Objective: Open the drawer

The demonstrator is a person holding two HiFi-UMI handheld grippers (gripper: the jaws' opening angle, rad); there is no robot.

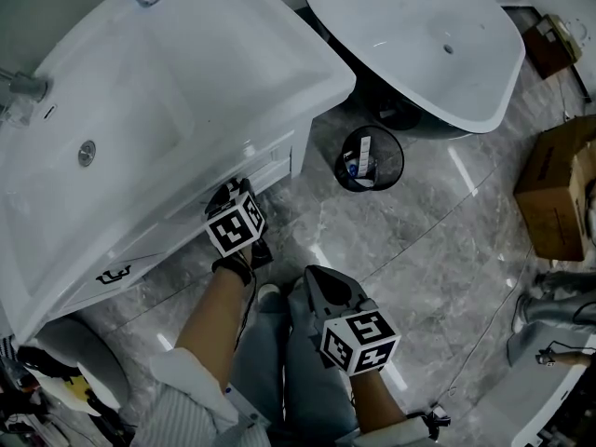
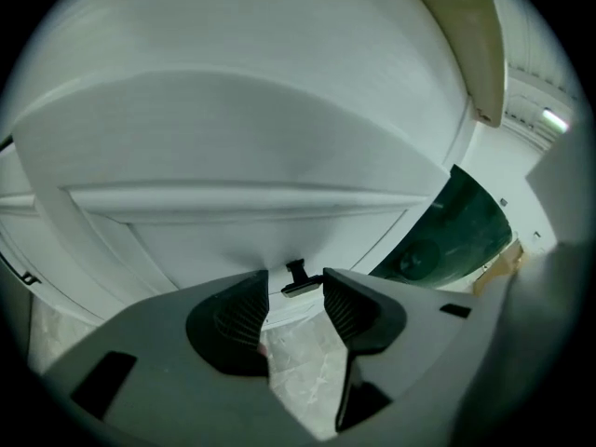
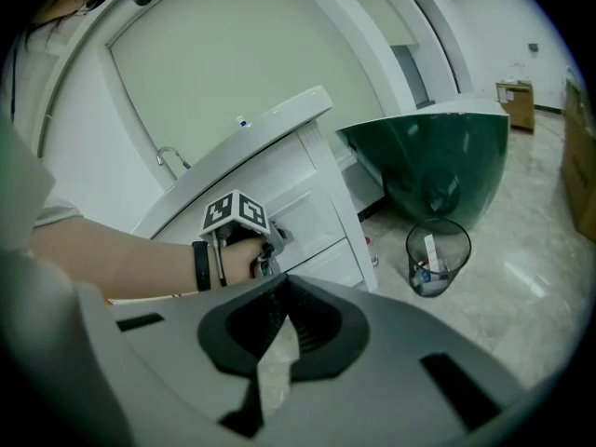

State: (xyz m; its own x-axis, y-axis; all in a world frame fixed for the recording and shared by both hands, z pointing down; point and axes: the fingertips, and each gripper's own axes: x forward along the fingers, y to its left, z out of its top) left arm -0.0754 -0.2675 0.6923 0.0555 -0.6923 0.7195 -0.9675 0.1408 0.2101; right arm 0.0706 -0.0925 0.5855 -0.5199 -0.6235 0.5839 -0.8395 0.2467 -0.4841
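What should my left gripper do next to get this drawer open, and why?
Probably ease the left gripper slightly forward and close it on the black drawer handle. Its fingers stand open, and the handle sits right at their tips with neither pad pressing on it yet.

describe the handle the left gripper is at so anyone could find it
Start at the white sink vanity. On its drawer front sits a small black handle, right ahead of the left gripper's open jaws. The other black handle is further left, no gripper near.
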